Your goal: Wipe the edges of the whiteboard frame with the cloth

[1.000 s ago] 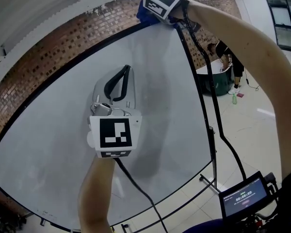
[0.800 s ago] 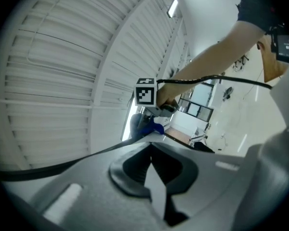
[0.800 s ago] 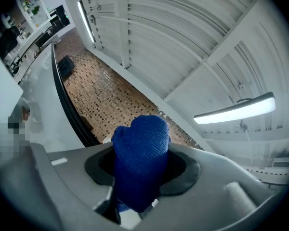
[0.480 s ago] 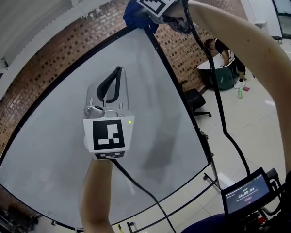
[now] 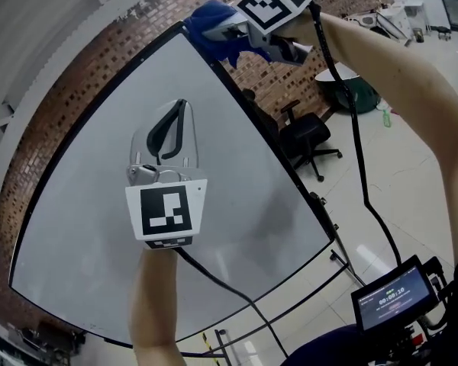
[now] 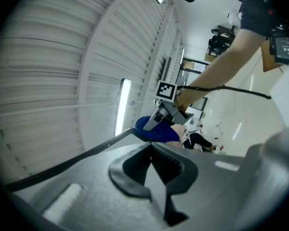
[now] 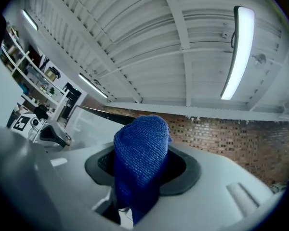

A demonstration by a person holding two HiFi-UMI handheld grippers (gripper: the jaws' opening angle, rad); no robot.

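Observation:
The whiteboard [image 5: 99, 227] has a thin black frame [image 5: 248, 120]. My right gripper [image 5: 230, 30] is shut on a bunched blue cloth [image 5: 210, 20], which rests on the frame's upper right corner. In the right gripper view the cloth [image 7: 139, 158] bulges from between the jaws, with the frame's top edge [image 7: 103, 113] just beyond it. My left gripper [image 5: 179, 107] is shut and empty, its tips lying against the middle of the white surface. In the left gripper view the shut jaws [image 6: 151, 147] point at the cloth [image 6: 156, 132] and the frame [image 6: 82, 154].
Behind the board is a brick wall [image 5: 290, 75]. To its right are a black office chair [image 5: 309, 139] and a green tub [image 5: 359, 94] on the tiled floor. The board's stand legs [image 5: 337, 256] reach out at the lower right. A small monitor [image 5: 393, 300] sits near my right side.
The right gripper has rolled and sunk a little with the cloth, staying at the board's upper right corner. The head view has swung, so the board sits further left. The left gripper holds still.

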